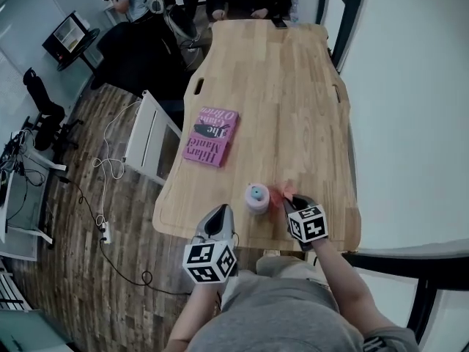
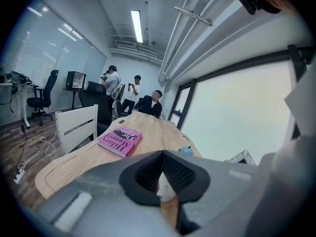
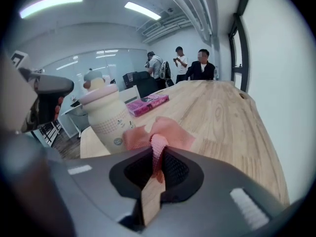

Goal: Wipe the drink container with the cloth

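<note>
My right gripper pinches the limp pink mesh cloth, just beside the upright cream plastic drink bottle near the wooden table's edge. My left gripper is closed and empty. The bottle looks light, smooth and tippy, so I'd brace its body.

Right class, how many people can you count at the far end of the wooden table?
3. A backpack wearer stands off the far end of the table, a second person stands beside them, and a seated person is at that end. Others may be hidden.
</note>
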Tool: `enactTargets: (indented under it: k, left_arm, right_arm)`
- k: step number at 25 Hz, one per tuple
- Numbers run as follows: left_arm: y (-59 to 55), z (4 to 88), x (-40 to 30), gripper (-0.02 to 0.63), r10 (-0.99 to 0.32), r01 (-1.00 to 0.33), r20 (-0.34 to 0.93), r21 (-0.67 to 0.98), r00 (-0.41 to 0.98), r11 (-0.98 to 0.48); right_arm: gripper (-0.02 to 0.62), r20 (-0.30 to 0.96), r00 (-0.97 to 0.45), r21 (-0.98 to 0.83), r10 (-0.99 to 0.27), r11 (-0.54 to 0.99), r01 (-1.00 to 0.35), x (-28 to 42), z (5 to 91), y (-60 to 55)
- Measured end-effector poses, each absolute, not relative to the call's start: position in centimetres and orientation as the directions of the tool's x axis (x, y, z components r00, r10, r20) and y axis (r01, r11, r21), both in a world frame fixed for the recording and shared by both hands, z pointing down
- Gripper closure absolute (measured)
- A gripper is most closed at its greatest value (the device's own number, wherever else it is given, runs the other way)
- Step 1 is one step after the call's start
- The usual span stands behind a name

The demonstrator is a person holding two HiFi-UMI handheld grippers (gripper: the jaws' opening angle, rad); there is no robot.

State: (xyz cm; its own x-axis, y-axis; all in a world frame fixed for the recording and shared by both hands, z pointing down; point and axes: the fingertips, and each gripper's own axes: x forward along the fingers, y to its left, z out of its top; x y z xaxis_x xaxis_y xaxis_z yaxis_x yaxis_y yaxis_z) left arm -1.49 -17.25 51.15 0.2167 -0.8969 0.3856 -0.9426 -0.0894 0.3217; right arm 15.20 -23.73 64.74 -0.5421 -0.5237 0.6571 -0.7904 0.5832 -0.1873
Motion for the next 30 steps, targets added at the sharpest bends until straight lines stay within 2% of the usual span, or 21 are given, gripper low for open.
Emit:
enactTargets:
  k: [12,22,30]
  left_arm:
    - [-15.2,49.3,-2.0,0.604,-0.876,-0.925,0.364,0.323,0.317,-0.2]
    - [-13.4,48.7,-2.3,0.604,-0.857,-0.905,0.353,0.34,0.376,-0.257]
    - [-12.5,48.6,-2.9,0.604,-0.849,-0.893,0.342,0.351,0.402,-0.281]
  right_arm:
    - [0.568,0.5,-0.451,-0.144,-0.739,0.443,-0.885,17.1,55.1,-22.2]
    - [0.568,0.355,-0.425,-0.101,-0.833,0.417,-0.903,15.7,46.8,-19.5]
    - [0.568,0.281,-0.453,-0.102,-0.846,0.443,-0.891,13.4,43.0,-17.5]
